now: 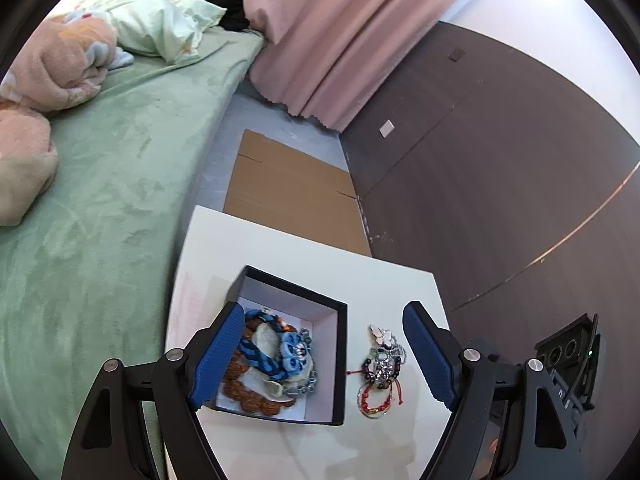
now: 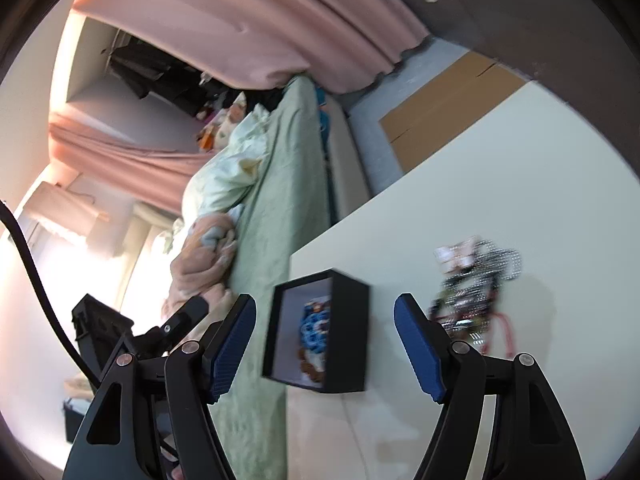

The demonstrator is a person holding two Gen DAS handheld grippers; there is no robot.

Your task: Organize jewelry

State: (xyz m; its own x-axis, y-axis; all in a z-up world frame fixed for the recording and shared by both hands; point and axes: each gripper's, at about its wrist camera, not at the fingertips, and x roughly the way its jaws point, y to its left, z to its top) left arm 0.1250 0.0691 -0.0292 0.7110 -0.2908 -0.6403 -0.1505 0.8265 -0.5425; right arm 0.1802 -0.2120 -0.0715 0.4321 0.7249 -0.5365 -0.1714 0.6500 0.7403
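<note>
Left to right: your left tool (image 1: 324, 360) hangs wide open and empty over the black box (image 1: 340, 360), which sits on the white tabletop (image 1: 280, 240) and already holds a blue braided bracelet (image 1: 280, 352) and brown beads, evidently the collecting point. Just right of the box lies the unsorted jewelry pile (image 1: 382, 372). Your right tool (image 2: 324, 344) is also open, gripping nothing, box and pile ahead.
</note>
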